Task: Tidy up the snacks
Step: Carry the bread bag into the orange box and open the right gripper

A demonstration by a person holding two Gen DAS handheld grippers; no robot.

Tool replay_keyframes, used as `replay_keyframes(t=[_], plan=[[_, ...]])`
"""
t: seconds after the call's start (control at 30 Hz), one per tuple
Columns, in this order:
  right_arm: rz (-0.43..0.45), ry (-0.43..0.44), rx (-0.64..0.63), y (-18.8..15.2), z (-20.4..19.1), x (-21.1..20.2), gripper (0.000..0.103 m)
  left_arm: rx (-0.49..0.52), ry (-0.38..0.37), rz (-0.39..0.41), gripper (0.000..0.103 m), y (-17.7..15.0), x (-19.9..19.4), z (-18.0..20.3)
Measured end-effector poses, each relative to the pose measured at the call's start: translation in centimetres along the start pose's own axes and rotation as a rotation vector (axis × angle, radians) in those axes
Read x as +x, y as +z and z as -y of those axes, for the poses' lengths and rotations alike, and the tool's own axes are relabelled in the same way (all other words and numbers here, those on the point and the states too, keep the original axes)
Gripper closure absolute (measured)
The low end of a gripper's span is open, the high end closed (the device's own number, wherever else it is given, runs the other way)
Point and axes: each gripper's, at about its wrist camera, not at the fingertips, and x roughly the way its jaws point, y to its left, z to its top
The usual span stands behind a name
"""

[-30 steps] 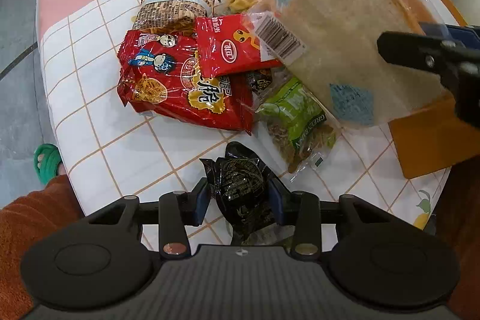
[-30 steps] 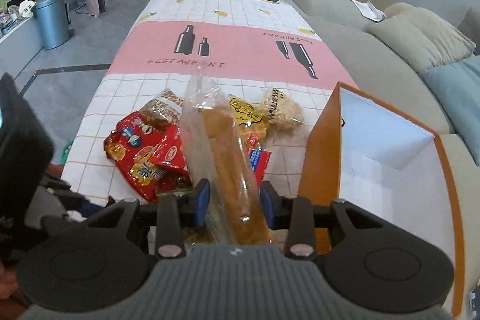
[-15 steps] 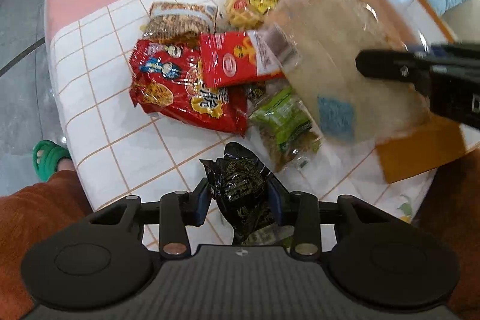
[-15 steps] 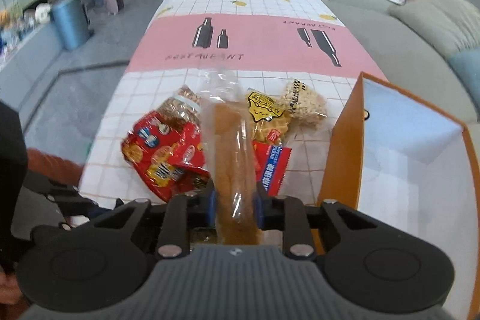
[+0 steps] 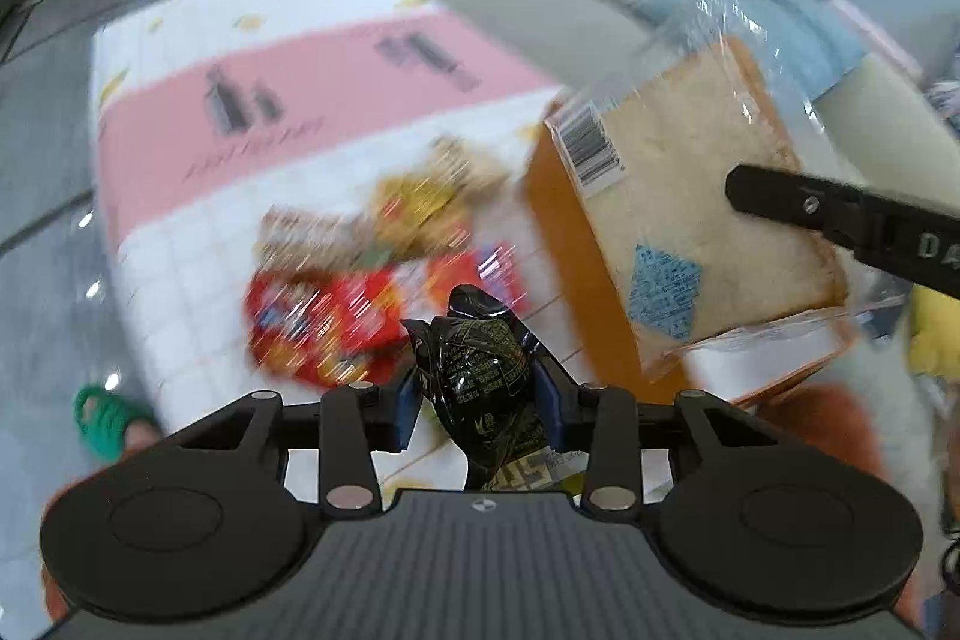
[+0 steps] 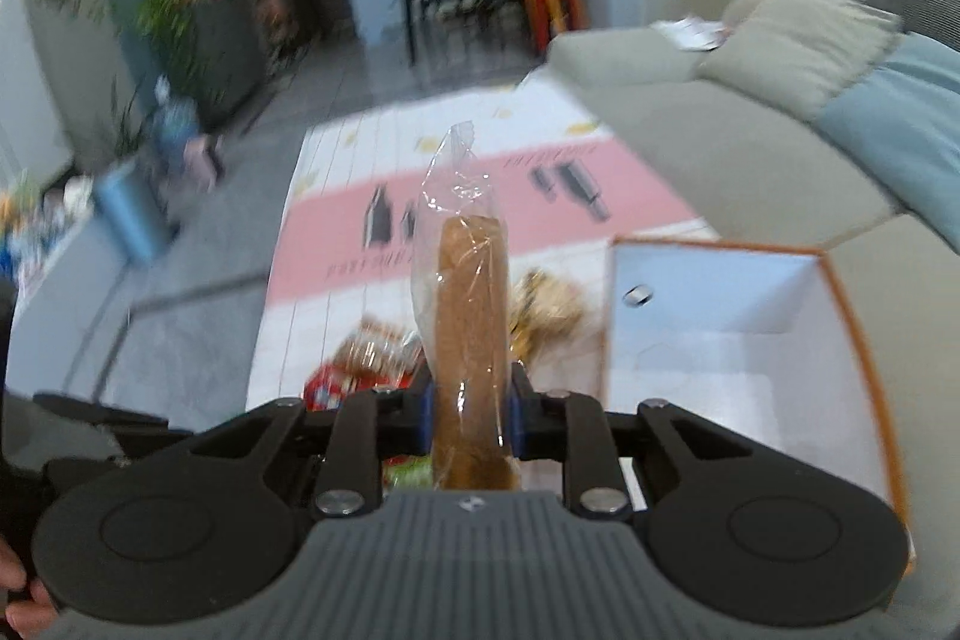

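Left gripper (image 5: 477,394): clamped on a black foil snack packet (image 5: 483,370); both blue pads press its sides, and the packet stands up past the fingertips.

Right gripper (image 6: 470,415): its jaws have just been closing, and they now pinch the bread bag (image 6: 471,334) narrowly near its lower end; the loaf rises beyond the fingertips with the clear plastic tail above it.

Bread seen from the left wrist: the same bread bag (image 5: 690,214) hangs broadside, ahead and right of the left fingers, with one right finger (image 5: 798,205) lying across its face.

Box (image 6: 840,292): orange outside, white inside, open at the top, just right of and beyond the right fingertips. The part of its floor in view looks bare, though the near corner is hidden behind the gripper body.

Loose snacks (image 5: 336,316): red, yellow and brown packets lie on the tablecloth (image 5: 270,112) ahead of and below the left fingers, blurred, so I cannot count them.

Step in hand: carrying both items toward the box, as I judge it.

Doing it well: bring the bread over the opening first and lay it flat along the floor before releasing, keeping the pinch light, since bread crushes. Then drop the black packet beside it, not on top.
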Motion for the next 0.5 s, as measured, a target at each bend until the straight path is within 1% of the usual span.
replay_keyframes(t=[0.1, 0.17, 0.23, 0.3, 0.37, 0.5], plan=[[0.057, -0.049, 0.054, 0.8, 2.6, -2.6, 0.083, 0.057, -0.071, 0.046, 0.058, 1.9, -0.8, 2.9], [0.065, -0.087, 0.093, 1.0, 4.5, -3.5, 0.083, 0.135, -0.092, 0.069, 0.058, 3.1, -0.6, 5.4], [0.051, -0.117, 0.137, 0.9, 6.7, -3.8, 0.082, 0.195, -0.107, 0.066, 0.058, 4.3, 0.5, 7.7], [0.023, -0.145, 0.177, 0.4, 8.7, -3.5, 0.082, 0.243, -0.127, 0.037, 0.058, 5.2, 2.7, 9.6], [-0.019, -0.163, 0.217, -0.2, 10.6, -2.7, 0.082, 0.280, -0.126, -0.007, 0.058, 6.2, 5.1, 11.2], [-0.110, -0.150, 0.328, -1.7, 14.2, -0.6, 0.082, 0.336, -0.145, -0.104, 0.058, 7.0, 9.0, 13.7]])
